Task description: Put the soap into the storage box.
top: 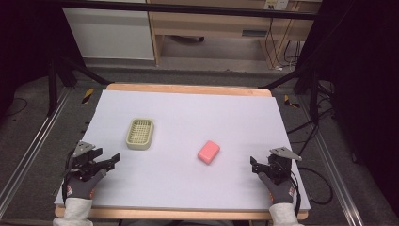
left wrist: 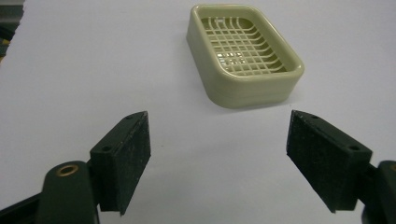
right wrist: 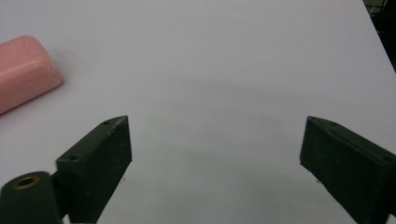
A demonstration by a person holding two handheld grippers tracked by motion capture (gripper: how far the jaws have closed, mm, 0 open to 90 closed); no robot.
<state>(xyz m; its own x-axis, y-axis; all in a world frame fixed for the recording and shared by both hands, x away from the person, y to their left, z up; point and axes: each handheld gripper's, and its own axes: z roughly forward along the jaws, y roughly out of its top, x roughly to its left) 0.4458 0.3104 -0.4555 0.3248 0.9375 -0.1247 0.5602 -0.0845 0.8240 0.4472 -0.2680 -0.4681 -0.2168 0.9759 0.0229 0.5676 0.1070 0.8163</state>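
Starting at the left edge of the table (top: 188, 188), the left gripper (top: 113, 159) rests low over the white top with its jaws spread wide and nothing between them; its own view looks straight at the dish (left wrist: 245, 56), which lies just ahead and a little right of centre, upright, its grid bottom bare. Farther right, in the middle of the table, the soap (top: 208, 151) lies flat, well apart from the dish (top: 140, 133). At the right edge the right gripper (top: 254, 165) also hangs released, jaws wide and holding nothing; in its view the soap (right wrist: 25, 70) sits off to the upper left, outside the line of the jaws. The work looks to be at its very start: neither thing is touched, and the likely job is the soap going into the dish. The next move would call for the right gripper to swing left until the soap lies between its pads, then close across its narrow sides.
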